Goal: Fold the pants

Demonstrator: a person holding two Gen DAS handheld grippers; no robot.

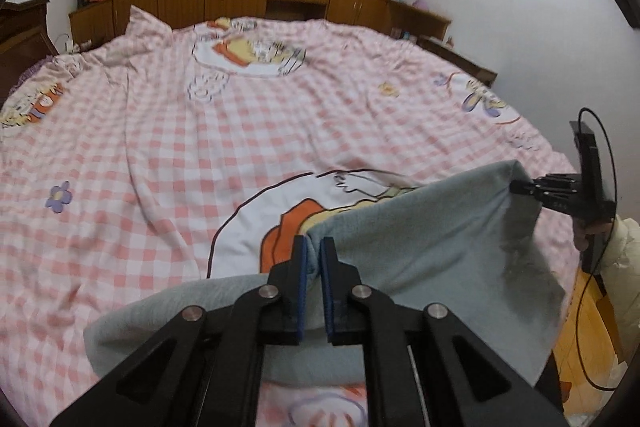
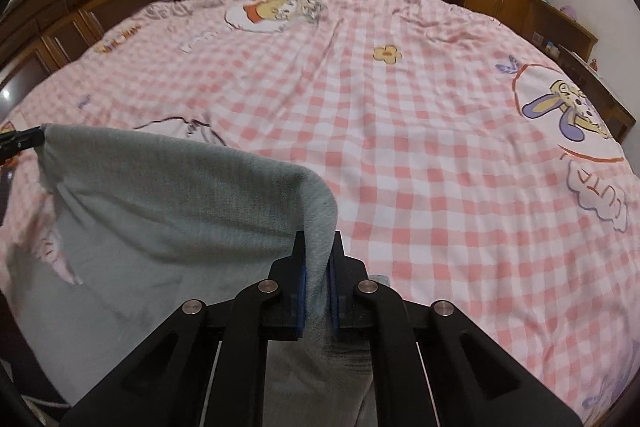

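Both my left gripper [image 1: 314,247] and right gripper [image 2: 319,243] pinch the soft grey fleece pants [image 1: 420,247], their lifted edge stretched sideways between them above the pink checked bed [image 1: 160,147].

Left gripper [image 1: 315,247]: black linkage arms, blue-padded fingers [image 1: 303,267], jaws nearly closed and pinching a fold of the grey pants [image 1: 420,251] at their left raised corner.

Right gripper [image 2: 319,247]: same build, blue pads [image 2: 332,279] clamped on the pants' right raised edge, fabric bunched between the jaws. From the left wrist view it stands at the pants' far right corner, level with the left gripper, held by a hand in a pale sleeve [image 1: 622,255].
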